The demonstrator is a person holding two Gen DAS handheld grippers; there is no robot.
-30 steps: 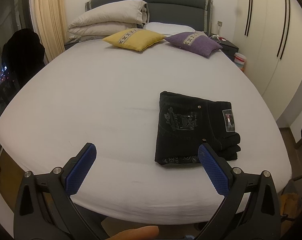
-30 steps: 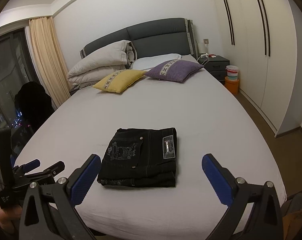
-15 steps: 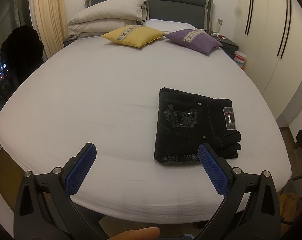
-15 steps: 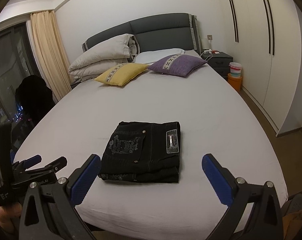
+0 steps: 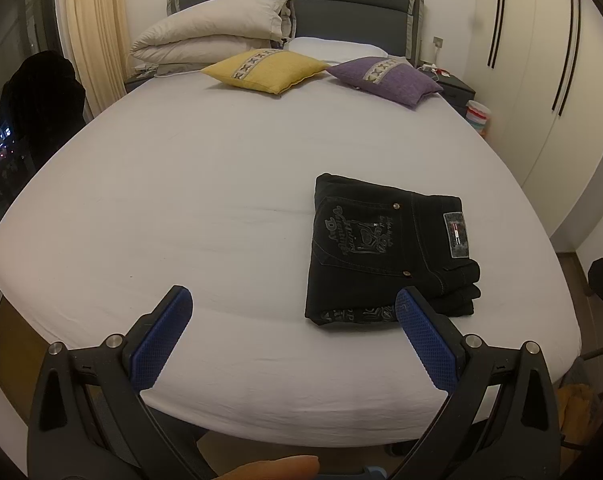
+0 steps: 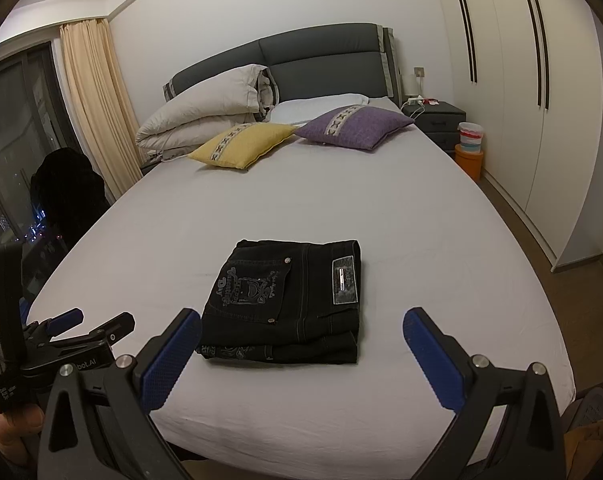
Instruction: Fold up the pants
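so the black pants [image 6: 289, 300] are sitting on the bed [image 6: 381, 216] already folded into a neat rectangle, back pocket print and waistband patch facing up, down near the foot end and a bit toward the wardrobe side. looks like the folding is basically done to me.

what's changing over the last second is mostly the cameras. both grippers are pulling back and drifting a little, so the pants are sliding slightly in each view, but the bundle itself isn't shifting or unfolding at all. same shape, same spot on the sheet.

the left gripper [image 5: 293, 308] is hanging off the foot of the bed with its blue pads spread wide, nothing between them, and the pants are off to its right, not touching. the right gripper [image 6: 301, 332] is also spread wide and empty, pointing pretty much straight at the bundle but staying clear of it.

the yellow cushion [image 6: 241, 146] and purple cushion [image 6: 355, 126] are way up by the headboard, well apart from everything. my guess is the person is just backing off now and leaving it.
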